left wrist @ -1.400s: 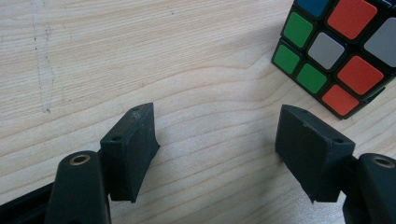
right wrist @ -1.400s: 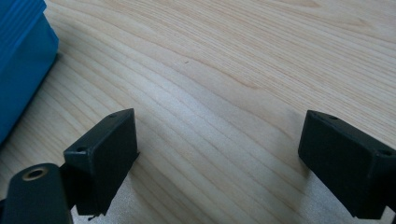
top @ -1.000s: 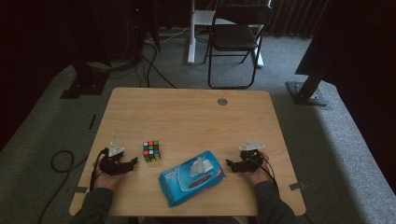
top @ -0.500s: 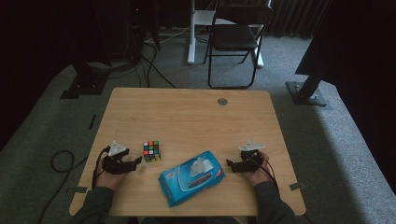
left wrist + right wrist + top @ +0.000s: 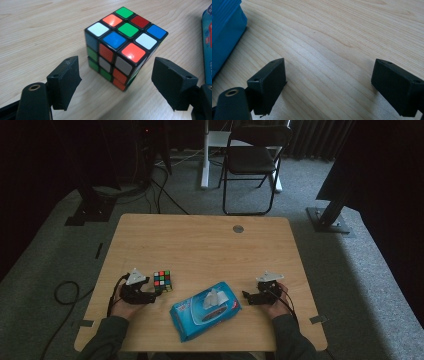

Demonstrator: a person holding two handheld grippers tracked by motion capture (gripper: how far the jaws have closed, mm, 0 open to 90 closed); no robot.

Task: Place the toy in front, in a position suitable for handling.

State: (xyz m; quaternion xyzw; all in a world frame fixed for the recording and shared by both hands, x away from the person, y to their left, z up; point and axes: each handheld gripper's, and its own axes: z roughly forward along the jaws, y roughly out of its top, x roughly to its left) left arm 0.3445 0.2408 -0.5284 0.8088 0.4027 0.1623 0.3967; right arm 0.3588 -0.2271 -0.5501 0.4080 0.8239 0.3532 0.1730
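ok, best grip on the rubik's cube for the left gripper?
Rubik's cube sits corner-on between the open left gripper. Probably turn the wrist to square the jaws on two opposite flat side faces, come in low from the near side, and close mid-height.

We see the table (image 5: 200,245) fairly lit in the high view, while the room behind falls nearly black. That picture is soft and grainy. In the left gripper view the cube (image 5: 123,45) is sharp, casting a faint shadow; the near jaws look slightly blurred. Light perhaps comes from above.
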